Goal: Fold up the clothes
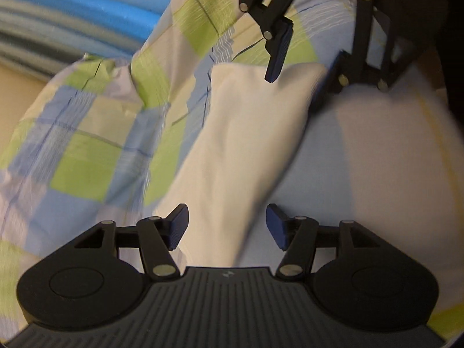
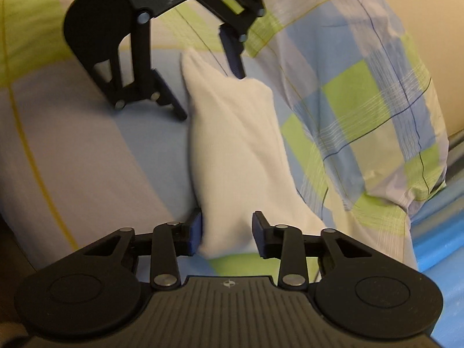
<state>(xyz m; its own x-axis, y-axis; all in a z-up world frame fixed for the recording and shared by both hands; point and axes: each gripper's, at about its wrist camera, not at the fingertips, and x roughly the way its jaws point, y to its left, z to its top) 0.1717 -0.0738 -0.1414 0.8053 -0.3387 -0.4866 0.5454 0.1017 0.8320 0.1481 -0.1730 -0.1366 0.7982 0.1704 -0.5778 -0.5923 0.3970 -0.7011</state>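
Observation:
A white folded cloth (image 1: 249, 133) lies lengthwise on the checked bedsheet (image 1: 87, 150), between my two grippers, which face each other. My left gripper (image 1: 227, 226) is open, with one narrow end of the cloth lying between its pads without touching them. At the far end, my right gripper (image 2: 227, 235) straddles part of the cloth (image 2: 232, 150). Its jaws are about half apart, one pad at the cloth's edge and the other over the cloth. In the right wrist view the left gripper (image 2: 203, 78) stands wide around the cloth's pointed tip.
A crumpled quilt in green, blue and cream checks (image 2: 362, 107) is heaped along one side of the cloth. A flat lilac and blue sheet (image 2: 87, 145) lies on the other side. A blue striped surface (image 1: 72, 5) shows beyond the bed.

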